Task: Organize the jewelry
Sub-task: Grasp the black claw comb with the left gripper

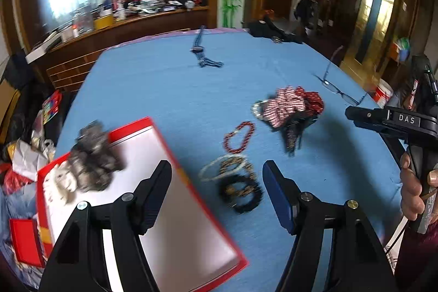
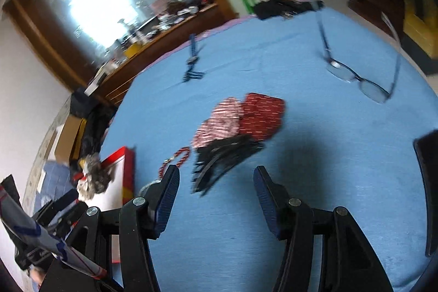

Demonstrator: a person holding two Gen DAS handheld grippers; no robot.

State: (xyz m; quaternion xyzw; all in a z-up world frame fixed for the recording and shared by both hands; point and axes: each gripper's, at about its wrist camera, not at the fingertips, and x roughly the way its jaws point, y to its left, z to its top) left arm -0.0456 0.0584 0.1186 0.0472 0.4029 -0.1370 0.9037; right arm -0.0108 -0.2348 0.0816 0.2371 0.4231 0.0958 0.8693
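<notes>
Heap of dark and pale bangles (image 1: 235, 179) lying on the blue worktop (image 1: 164, 89), just right of the red tray (image 1: 175, 210) and directly ahead between the jaws of the left gripper (image 1: 217, 182), spread wide and holding nothing. Just beyond, a red bead bracelet (image 1: 239, 136), separate from the heap. Likely light and stiff in the hoops, loose as a stack and prone to sliding apart on the cloth; probably best pinched across one side of the rims, several together, rather than squeezed across the whole ring. Beaded bracelet probably limp and rolling, better gripped at a single stretch of beads. Farther right, red-and-white patterned scrunchies (image 1: 290, 103) with a dark hair clip (image 2: 224, 160) beside them, soft and easy to pinch anywhere. In the tray's far left corner, a grey fuzzy hair tie (image 1: 93, 155) already lying beside a pale piece. Right gripper (image 2: 216, 199) hovering above the worktop near the hair clip, jaws also spread and empty. Far out, a dark blue beaded necklace (image 1: 204, 56), and at the right edge a pair of glasses (image 2: 356, 78), well apart from everything else.
</notes>
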